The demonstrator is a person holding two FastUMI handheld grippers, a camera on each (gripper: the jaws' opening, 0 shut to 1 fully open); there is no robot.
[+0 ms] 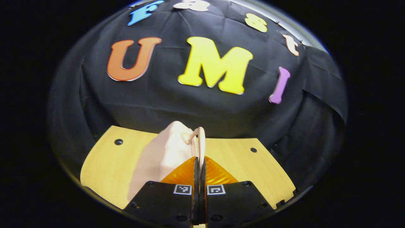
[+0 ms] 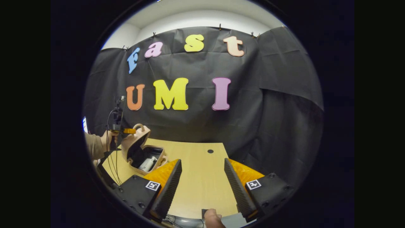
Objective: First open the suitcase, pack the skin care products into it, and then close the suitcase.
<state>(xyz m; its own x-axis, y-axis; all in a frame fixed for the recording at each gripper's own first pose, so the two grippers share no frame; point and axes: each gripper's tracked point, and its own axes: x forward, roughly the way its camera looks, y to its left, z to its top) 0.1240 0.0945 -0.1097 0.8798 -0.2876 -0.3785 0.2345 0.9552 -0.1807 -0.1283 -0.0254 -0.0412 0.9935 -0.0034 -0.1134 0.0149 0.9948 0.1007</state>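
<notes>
A small beige suitcase (image 2: 144, 152) stands open on the wooden table (image 2: 199, 171) at the left of the right gripper view, its lid (image 2: 136, 141) raised at a slant. Inside its dark interior lies a white skin care bottle (image 2: 147, 164). My left gripper (image 1: 199, 164) is shut on the suitcase's thin handle (image 1: 200, 142), with the pale lid (image 1: 164, 155) just left of it; in the right gripper view that gripper (image 2: 129, 130) sits at the lid's top, held by a hand (image 2: 107, 139). My right gripper (image 2: 202, 183) stands open over bare table, well right of the suitcase.
The table (image 1: 240, 161) has a few round holes (image 2: 210, 151) and ends at the black cloth wall (image 2: 253, 120) behind. Cables (image 2: 112, 158) hang from the left gripper past the table's left edge. A fingertip (image 2: 212, 217) shows at the bottom of the right gripper view.
</notes>
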